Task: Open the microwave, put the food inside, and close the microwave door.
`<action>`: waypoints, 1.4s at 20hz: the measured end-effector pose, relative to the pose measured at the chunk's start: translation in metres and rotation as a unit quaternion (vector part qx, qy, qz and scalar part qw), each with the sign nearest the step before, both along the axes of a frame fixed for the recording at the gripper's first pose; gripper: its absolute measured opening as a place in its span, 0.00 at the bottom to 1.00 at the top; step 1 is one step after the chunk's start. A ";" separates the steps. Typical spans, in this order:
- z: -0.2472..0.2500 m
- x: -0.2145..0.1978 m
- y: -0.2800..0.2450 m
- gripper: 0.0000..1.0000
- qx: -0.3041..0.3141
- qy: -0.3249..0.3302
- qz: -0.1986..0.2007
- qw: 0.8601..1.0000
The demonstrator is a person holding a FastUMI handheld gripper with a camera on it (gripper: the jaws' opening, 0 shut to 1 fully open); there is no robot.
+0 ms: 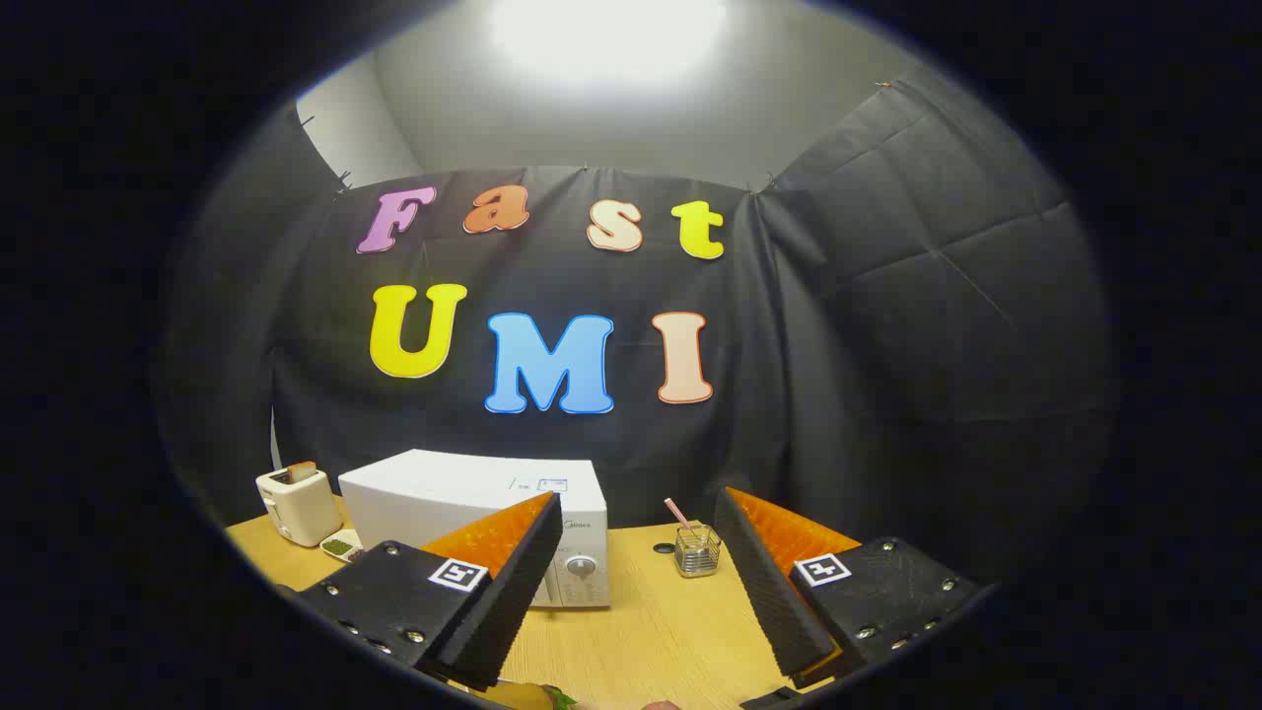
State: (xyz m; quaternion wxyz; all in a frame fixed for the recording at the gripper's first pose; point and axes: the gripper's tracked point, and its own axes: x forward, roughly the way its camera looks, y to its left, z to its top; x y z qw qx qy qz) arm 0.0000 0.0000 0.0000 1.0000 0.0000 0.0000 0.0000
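Gripper view: I see a wooden table point(641, 631) before black cloth walls. The microwave point(483, 508) lies crosswise beyond my left finger, its door shut and its front facing me. My gripper point(641, 582) is spread wide, holding nothing.

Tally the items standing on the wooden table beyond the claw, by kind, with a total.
Microwave, door shut: 1
Toaster with a slice in it: 1
Small dish of greenish bits: 1
Glass jar holding a straw: 1
Total: 4
The claw is open, holding nothing.
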 end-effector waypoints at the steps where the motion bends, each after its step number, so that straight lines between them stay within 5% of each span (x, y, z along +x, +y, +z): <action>1: -0.001 -0.002 -0.002 0.98 0.002 0.000 -0.002 1.000; 13: 0.008 0.000 -0.008 0.98 0.003 -0.005 -0.001 1.000; 28: -0.013 0.041 0.028 0.98 0.015 0.016 0.057 0.998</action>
